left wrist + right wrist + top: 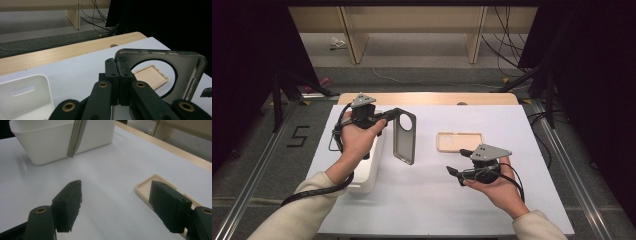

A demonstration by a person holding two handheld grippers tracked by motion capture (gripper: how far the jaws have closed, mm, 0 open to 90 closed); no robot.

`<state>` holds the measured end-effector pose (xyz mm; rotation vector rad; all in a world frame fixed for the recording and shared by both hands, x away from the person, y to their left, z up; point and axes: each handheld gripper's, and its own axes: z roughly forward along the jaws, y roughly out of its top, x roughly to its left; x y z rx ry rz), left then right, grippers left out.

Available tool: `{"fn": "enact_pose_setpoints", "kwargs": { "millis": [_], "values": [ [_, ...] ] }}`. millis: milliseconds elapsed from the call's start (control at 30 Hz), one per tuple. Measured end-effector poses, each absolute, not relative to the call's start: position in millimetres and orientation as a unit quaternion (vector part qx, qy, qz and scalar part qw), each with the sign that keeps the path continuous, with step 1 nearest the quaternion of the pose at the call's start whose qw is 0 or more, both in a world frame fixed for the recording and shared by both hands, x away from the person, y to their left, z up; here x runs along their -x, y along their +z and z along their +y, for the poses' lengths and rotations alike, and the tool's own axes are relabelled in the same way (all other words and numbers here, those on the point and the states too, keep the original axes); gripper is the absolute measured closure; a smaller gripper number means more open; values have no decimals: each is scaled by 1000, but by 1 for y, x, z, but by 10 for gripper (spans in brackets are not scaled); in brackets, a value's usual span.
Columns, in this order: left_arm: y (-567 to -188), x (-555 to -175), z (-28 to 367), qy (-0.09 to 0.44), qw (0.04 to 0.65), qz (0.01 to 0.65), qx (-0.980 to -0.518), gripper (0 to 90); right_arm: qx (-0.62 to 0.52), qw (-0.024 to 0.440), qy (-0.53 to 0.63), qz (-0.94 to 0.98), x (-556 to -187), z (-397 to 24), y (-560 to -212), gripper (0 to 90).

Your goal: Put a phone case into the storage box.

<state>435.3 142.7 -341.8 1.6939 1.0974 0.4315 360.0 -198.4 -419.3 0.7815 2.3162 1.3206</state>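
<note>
A grey translucent phone case (pixel 404 137) with a round camera hole hangs upright above the white table, pinched at its top corner by my left gripper (pixel 393 114), which is shut on it. In the left gripper view the jaws (pixel 117 67) meet on the grey case's rim (pixel 190 65). A beige phone case (pixel 459 141) lies flat, open side up, at mid-table; it shows through the grey case's hole (pixel 151 78). My right gripper (pixel 458 161) hovers just in front of it, open and holding nothing (pixel 115 202), with the beige case (pixel 143 188) by its right jaw.
A white plastic bin (pixel 367 175) stands on the left of the table under my left forearm, also in the right gripper view (pixel 50 142) behind the grey case's edge (pixel 76 137). A white sheet (pixel 437 200) covers the table; a wooden strip (pixel 427 98) runs along its far edge.
</note>
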Motion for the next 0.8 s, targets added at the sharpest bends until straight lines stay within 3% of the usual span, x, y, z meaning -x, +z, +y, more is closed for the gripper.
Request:
{"fn": "enact_pose_setpoints", "kwargs": {
  "millis": [800],
  "values": [
    [-315,-442,181,210,515,482,-677,887,-300,188,464,812,-364,-209,-423,256]
  ]
}}
